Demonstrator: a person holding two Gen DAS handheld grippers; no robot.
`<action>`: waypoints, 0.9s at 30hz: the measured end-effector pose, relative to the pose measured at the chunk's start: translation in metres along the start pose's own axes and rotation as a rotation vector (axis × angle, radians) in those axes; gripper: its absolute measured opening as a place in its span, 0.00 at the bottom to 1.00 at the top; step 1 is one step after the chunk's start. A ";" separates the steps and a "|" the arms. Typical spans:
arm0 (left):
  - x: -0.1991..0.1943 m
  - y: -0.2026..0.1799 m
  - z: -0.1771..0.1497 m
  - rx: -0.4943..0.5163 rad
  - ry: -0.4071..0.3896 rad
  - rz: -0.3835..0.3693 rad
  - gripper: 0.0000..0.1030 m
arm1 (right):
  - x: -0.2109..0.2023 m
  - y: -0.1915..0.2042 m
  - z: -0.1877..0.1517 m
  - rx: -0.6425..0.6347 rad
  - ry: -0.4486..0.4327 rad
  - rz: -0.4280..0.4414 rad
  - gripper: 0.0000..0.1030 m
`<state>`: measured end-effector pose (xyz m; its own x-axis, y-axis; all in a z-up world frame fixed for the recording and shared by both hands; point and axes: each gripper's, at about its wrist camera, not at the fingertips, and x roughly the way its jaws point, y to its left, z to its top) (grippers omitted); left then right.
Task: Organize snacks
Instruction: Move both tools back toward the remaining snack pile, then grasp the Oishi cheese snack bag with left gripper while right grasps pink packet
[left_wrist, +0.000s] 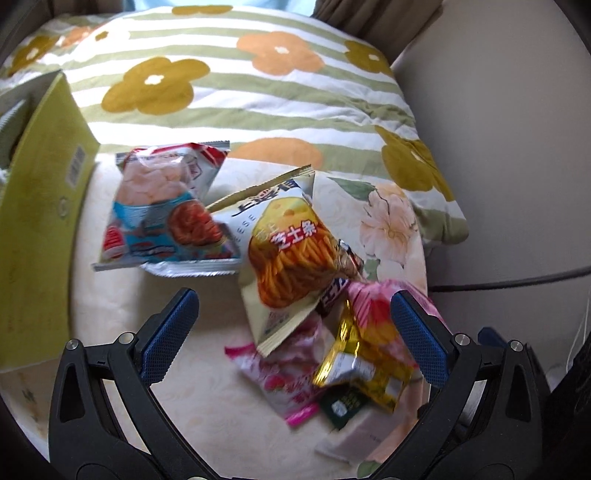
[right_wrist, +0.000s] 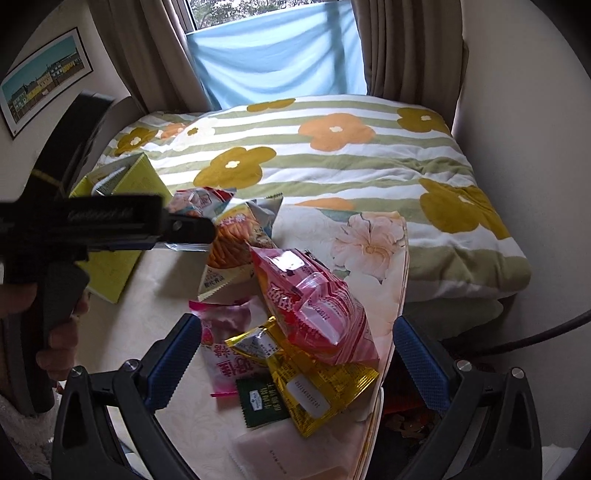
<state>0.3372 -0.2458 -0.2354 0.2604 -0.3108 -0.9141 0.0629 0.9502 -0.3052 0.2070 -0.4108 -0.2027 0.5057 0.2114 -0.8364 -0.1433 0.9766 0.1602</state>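
Two hand-held grippers above a heap of snack packets on a cream floral tabletop (right_wrist: 184, 280).

The left gripper (left_wrist: 293, 332) and the right gripper (right_wrist: 293, 356) both hang with blue-padded jaws wide apart, holding nothing. Between the right gripper's fingers lie a glossy red-and-pink bag (right_wrist: 314, 306) on a gold foil packet (right_wrist: 325, 387). Ahead of the left gripper rests a cream cheese-stick bag (left_wrist: 291, 251); farther forward-left, a blue-and-red shrimp-chip bag (left_wrist: 162, 206) lies beside a yellow-green cardboard box (left_wrist: 40, 210).
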 end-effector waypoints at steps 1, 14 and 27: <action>0.007 0.000 0.004 -0.013 0.012 0.003 0.99 | 0.006 -0.002 0.001 0.004 0.010 0.004 1.00; 0.074 0.008 0.029 -0.116 0.118 0.021 0.99 | 0.056 -0.017 0.004 -0.006 0.104 0.046 1.00; 0.082 0.013 0.030 -0.110 0.127 0.013 0.58 | 0.070 -0.021 0.008 -0.001 0.113 0.060 1.00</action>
<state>0.3885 -0.2587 -0.3067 0.1359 -0.3051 -0.9426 -0.0471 0.9483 -0.3138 0.2519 -0.4167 -0.2604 0.3971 0.2641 -0.8790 -0.1711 0.9622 0.2118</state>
